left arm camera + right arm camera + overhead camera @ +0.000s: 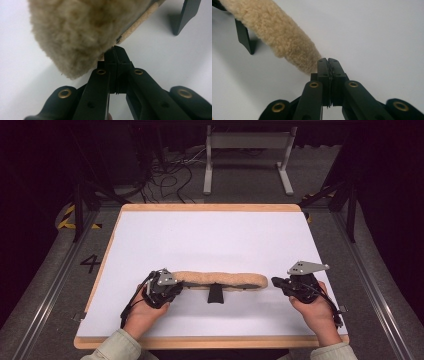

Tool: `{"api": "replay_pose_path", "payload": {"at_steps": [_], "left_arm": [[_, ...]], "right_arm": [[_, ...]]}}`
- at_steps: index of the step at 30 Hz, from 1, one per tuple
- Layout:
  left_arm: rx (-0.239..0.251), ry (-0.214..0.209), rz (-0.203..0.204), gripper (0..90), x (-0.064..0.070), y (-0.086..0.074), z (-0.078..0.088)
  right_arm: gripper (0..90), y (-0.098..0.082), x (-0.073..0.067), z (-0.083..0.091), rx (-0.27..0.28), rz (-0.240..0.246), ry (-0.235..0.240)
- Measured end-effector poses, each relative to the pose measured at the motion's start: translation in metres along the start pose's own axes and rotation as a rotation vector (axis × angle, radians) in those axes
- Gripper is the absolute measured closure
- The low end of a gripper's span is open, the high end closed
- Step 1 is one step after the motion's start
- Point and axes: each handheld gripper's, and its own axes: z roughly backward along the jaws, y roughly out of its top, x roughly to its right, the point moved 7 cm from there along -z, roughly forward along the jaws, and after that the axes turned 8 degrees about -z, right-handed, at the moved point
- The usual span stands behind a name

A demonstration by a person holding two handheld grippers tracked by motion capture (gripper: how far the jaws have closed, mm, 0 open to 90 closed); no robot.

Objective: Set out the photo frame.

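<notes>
Fleece pad lies between both grippers — left gripper touching its end.

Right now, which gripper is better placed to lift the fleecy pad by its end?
Left, probably. The left gripper sits shut against the fleecy pad at its end; the right gripper, also shut, seems just short of the other end.

White tabletop with wooden edge; grey metal stand and black cables on floor beyond; yellow-black tape at left
</notes>
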Motion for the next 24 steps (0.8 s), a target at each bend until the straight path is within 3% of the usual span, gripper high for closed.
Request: {"api": "replay_pose_path", "payload": {"at_steps": [11,16,24], "left_arm": [[0.009,0.017,0.002,90.0,-0.001,0.001,-0.001],[0.009,0.026,-0.001,90.0,-0.003,0.001,-0.002],[0.02,0.042,0.028,90.0,-0.009,0.003,-0.008]], "right_arm": [[90.0,0.005,-0.005,-0.014,-0.014,0.028,-0.007],[90.0,0.005,-0.002,-0.016,-0.018,0.023,-0.022],[90.0,0.004,0.002,-0.016,-0.014,0.011,-0.029]]}}
